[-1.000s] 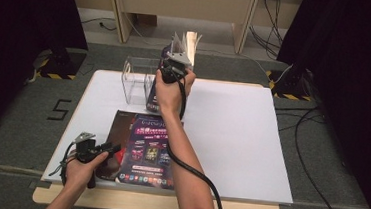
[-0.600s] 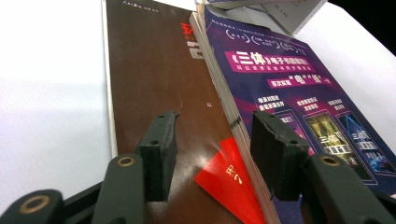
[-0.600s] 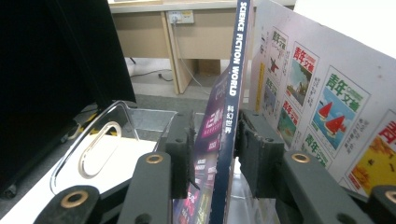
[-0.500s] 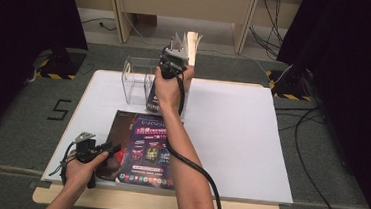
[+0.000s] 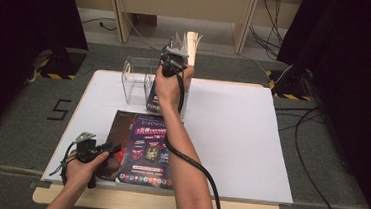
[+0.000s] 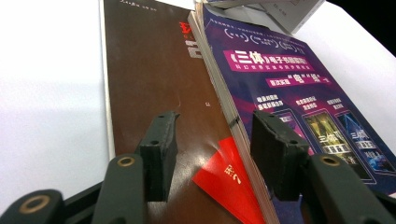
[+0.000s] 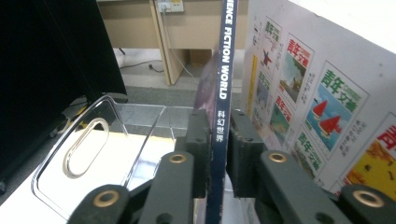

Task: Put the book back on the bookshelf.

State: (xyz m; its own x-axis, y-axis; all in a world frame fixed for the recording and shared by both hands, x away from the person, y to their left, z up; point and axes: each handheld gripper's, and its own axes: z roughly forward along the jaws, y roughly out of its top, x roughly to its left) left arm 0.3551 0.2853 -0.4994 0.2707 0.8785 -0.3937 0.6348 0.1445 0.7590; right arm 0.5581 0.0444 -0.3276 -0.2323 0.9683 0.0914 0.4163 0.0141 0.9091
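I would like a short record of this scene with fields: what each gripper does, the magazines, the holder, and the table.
right gripper: jaws have just been closing, now shut on the spine of an upright magazine
left gripper: open, low over the flat magazines, holding nothing
flat magazines: a brown one partly under a purple one, near the front edge
holder: clear plastic rack at the far side, with a white-covered magazine standing beside the held one
table: white top
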